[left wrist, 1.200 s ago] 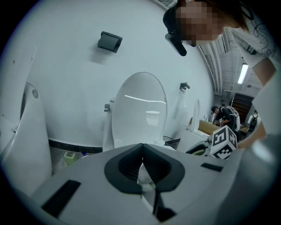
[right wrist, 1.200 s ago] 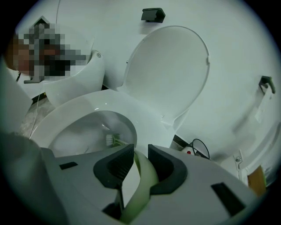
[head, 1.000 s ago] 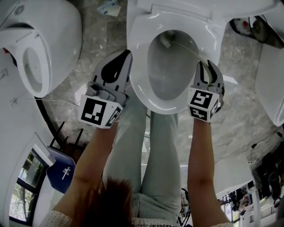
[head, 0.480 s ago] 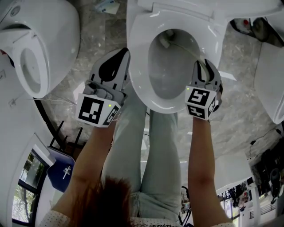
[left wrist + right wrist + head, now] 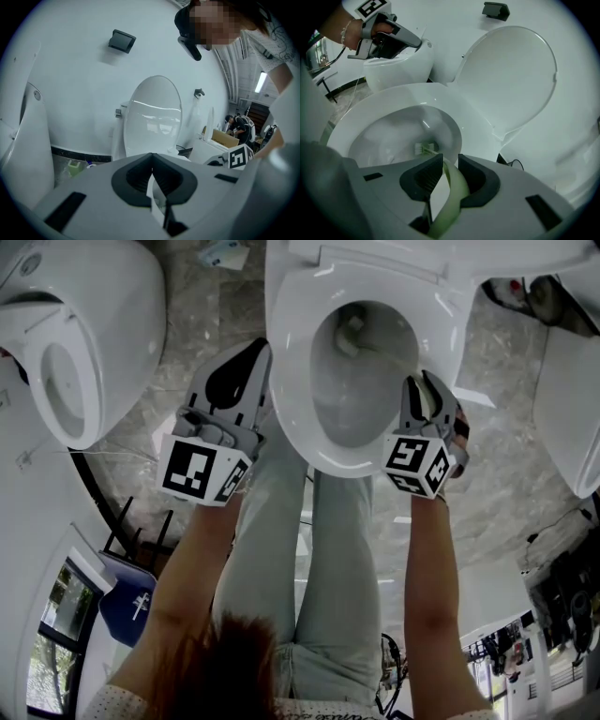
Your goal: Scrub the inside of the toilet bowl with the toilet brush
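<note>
Head view: the left gripper (image 5: 253, 357) hangs level beside the bowl's (image 5: 286, 418) left rim, and the right gripper (image 5: 424, 381) reaches over its right rim. Left gripper view: jaws closed on nothing. Right gripper view: jaws clamp the pale-green brush (image 5: 451, 185), its bristles low inside the bowl.

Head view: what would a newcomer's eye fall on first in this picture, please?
The open white toilet bowl fills the top centre, with the head of the toilet brush down inside it. The right gripper, at the bowl's right rim, is shut on the brush's pale green handle. The left gripper hangs shut and empty beside the left rim.
</note>
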Demonstrator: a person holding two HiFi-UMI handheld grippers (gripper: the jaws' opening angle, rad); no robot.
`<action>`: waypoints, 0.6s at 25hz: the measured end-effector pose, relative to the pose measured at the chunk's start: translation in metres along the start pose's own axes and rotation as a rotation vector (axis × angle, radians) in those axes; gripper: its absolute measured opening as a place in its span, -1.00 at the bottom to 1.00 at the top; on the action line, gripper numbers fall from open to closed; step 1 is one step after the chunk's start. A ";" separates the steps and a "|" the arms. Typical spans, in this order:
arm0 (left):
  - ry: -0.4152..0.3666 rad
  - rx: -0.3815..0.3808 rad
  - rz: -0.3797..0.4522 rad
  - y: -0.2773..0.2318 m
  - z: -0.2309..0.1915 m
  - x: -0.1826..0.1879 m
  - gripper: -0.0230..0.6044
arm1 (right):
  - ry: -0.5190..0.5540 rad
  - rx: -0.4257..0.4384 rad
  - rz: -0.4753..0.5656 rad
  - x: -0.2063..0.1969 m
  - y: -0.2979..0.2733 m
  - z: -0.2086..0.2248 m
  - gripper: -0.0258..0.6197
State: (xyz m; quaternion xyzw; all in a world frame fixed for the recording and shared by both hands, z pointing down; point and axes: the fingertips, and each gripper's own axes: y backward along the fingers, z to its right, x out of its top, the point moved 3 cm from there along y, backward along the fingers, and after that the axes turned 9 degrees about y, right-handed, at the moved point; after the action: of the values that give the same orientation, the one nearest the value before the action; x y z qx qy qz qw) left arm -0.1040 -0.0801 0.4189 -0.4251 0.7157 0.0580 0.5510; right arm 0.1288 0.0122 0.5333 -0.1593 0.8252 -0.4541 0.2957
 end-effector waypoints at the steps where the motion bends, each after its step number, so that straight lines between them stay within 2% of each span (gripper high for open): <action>1: 0.001 -0.001 -0.002 0.000 0.001 0.000 -0.92 | 0.025 0.003 0.003 0.001 0.000 0.000 -0.57; 7: 0.014 -0.001 0.000 -0.001 0.002 0.004 -0.92 | 0.233 0.030 0.042 0.014 -0.001 0.006 -0.57; 15: 0.023 -0.003 0.010 -0.005 0.005 0.010 -0.92 | 0.372 0.056 0.085 0.012 -0.004 0.015 -0.58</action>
State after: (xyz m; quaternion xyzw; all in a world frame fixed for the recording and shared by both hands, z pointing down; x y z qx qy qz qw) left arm -0.0972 -0.0855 0.4108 -0.4230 0.7240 0.0567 0.5419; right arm 0.1290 -0.0061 0.5262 -0.0292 0.8587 -0.4857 0.1612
